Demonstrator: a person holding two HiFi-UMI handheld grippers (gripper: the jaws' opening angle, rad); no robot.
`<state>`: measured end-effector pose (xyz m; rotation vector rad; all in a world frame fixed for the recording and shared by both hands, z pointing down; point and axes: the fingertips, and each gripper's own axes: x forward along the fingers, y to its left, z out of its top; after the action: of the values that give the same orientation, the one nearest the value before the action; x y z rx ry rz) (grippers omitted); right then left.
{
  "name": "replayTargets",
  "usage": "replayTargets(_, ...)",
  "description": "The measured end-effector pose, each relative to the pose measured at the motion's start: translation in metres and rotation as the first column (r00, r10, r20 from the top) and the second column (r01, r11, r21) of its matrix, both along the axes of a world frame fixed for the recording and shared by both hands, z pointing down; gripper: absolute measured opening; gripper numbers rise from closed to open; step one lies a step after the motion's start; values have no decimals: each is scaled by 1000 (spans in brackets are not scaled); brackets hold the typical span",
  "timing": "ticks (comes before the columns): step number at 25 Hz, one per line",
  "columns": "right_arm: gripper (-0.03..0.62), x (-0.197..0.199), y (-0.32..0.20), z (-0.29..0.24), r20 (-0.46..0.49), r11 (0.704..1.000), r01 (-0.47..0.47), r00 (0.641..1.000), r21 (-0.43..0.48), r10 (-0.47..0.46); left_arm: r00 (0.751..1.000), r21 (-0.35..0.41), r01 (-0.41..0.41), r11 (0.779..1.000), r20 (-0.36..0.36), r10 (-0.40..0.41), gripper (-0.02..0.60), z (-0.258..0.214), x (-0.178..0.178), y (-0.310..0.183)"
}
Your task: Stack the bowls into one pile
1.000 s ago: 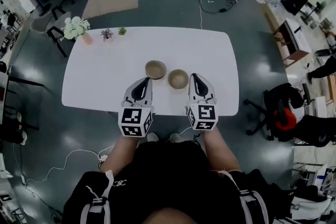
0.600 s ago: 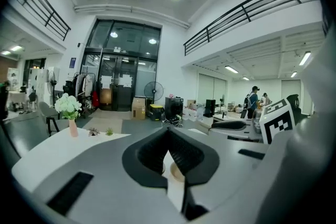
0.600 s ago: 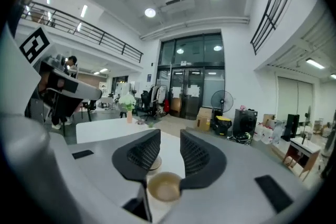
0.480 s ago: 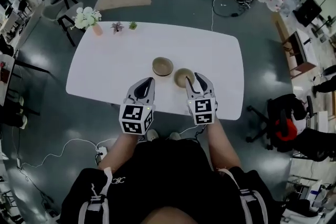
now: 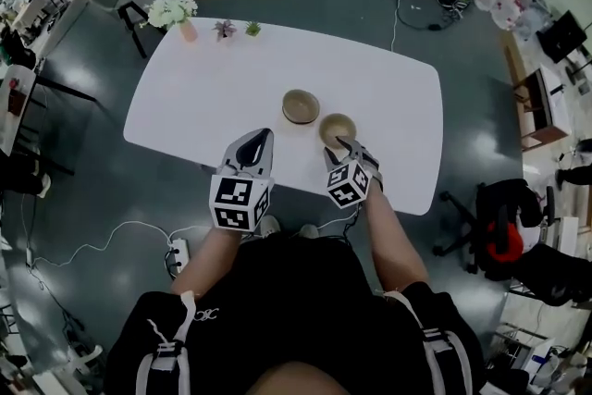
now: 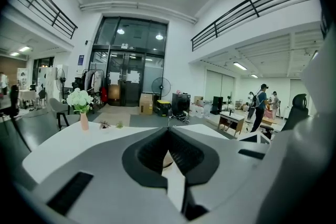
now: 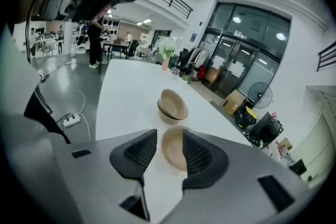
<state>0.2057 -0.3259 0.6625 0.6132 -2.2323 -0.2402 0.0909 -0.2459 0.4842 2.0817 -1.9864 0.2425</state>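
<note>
Two tan bowls stand side by side on the white table (image 5: pixel 185 106). The far bowl (image 5: pixel 301 105) (image 7: pixel 172 105) sits to the left, the near bowl (image 5: pixel 338 129) (image 7: pixel 172 150) to the right. My right gripper (image 5: pixel 344 144) (image 7: pixel 169 134) is rolled sideways at the near bowl's front rim; its jaws have just been opening and stand open, the bowl showing between them with the pads not pressing on it. My left gripper (image 5: pixel 262 136) (image 6: pixel 168 131) hovers over the table's front edge, left of the bowls, shut on nothing. A sliver of a bowl (image 6: pixel 166 159) shows behind its jaws.
A vase of white flowers (image 5: pixel 176 12) and two small plants (image 5: pixel 225 29) stand at the table's far left corner. An office chair (image 5: pixel 504 208) is to the right on the floor, and cables (image 5: pixel 139 231) lie to the left. People stand far off (image 6: pixel 260 107).
My right gripper has dropped toward the near bowl, rolled onto its side, and gone from shut to open. The left gripper has shifted only slightly.
</note>
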Motion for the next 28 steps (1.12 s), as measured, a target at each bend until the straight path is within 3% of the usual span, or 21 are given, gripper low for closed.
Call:
replayTargets(4, 176, -3, -2, 46, -140, 997, 37, 989, -65, -45, 1000, -20, 27, 999, 9, -26, 14, 8, -11, 4)
replayTargets(14, 171, -4, -14, 93, -325, 998, 60, 944, -25, -65, 995, -33, 103, 994, 22, -102, 14, 9, -42, 22)
replayTargets(20, 66, -5, -23, 95, -380, 999, 49, 924, 22, -37, 992, -35, 128, 991, 19, -128, 13, 9, -56, 29)
replayTargets(28, 46, -6, -25, 90, -384, 999, 14, 923, 37, 1, 993, -13, 121, 993, 12, -120, 14, 3, -58, 31)
